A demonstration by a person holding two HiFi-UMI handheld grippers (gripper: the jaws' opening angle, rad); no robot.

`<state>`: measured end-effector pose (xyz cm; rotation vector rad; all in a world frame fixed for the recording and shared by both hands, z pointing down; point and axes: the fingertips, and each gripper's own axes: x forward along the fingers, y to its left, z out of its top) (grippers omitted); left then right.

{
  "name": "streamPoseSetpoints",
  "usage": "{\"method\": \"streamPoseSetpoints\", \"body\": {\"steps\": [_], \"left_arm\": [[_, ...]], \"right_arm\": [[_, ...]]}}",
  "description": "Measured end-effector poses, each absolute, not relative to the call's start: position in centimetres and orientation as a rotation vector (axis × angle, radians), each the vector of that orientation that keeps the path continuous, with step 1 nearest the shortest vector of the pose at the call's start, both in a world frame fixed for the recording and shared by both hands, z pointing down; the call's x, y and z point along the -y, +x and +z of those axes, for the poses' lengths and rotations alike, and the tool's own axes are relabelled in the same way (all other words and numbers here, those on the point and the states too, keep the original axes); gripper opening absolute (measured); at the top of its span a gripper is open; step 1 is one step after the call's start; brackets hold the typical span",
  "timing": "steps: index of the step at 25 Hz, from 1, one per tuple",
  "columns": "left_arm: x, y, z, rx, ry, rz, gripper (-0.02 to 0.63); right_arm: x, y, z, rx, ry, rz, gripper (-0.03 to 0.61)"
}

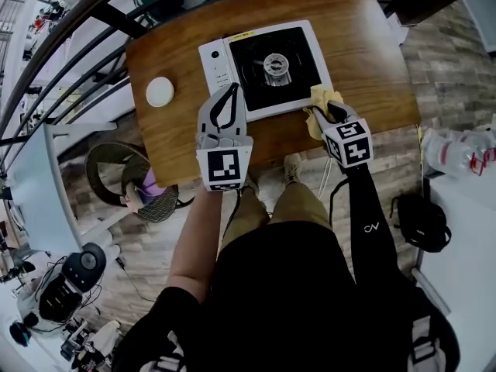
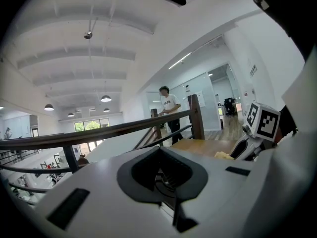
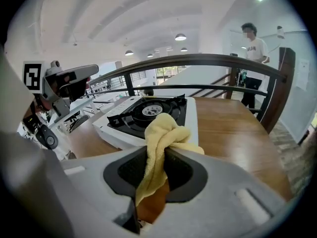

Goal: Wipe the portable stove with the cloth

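Closest to the head camera we log the person's dark shirt [image 1: 310,285], which fills the lower frame. Both arms reach forward to the wooden surface [image 1: 364,53].

Stove [image 1: 310,49]: white body, black top, round burner [image 1: 275,64] in the middle, control strip along its left side. It sits flat on the surface, roughly centred.

Right tool [image 3: 164,151]: tips pinching the yellow cloth [image 3: 163,128]. We note that the cloth bunches into a wad just beyond the tips. A tail of it hangs back through the gap between the two fingers, toward the camera. In the head view the wad sits at the stove's near right corner, overlapping the white edge there. Whether it touches the stove we cannot tell.

Left tool [image 1: 234,89]: tips pressed together, nothing between them. They lie over the stove's near left part, by the control strip. Through the loop of its fingers, the left gripper view shows part of the burner grate.

White disc [image 1: 160,91]: on the surface left of the stove, well apart from the cloth. Dark railing [image 1: 85,22]: curves past the surface's far and left sides.
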<state>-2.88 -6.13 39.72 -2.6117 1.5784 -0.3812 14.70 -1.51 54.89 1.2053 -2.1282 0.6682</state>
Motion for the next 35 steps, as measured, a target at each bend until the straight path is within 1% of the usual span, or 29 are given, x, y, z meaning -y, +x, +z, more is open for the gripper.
{"method": "streamPoseSetpoints", "body": {"steps": [7, 16, 22, 35], "left_arm": [[6.3, -6.6, 40.8, -1.532, -2.673, -0.366, 0.009], [6.9, -9.5, 41.6, -1.43, -2.733, -0.356, 0.009], [6.8, -10.3, 41.3, -1.381, -2.759, -0.333, 0.009], [4.9, -12.4, 41.3, -1.364, -2.741, -0.33, 0.009]], "right_arm": [[1.9, 12.3, 54.9, 2.039, 1.397, 0.697, 0.091], [1.2, 11.6, 53.9, 1.89, 1.671, 0.683, 0.091], [0.0, 6.5, 54.3, 1.95, 1.601, 0.704, 0.091], [-1.1, -4.5, 53.8, 2.112, 1.312, 0.608, 0.091]]}}
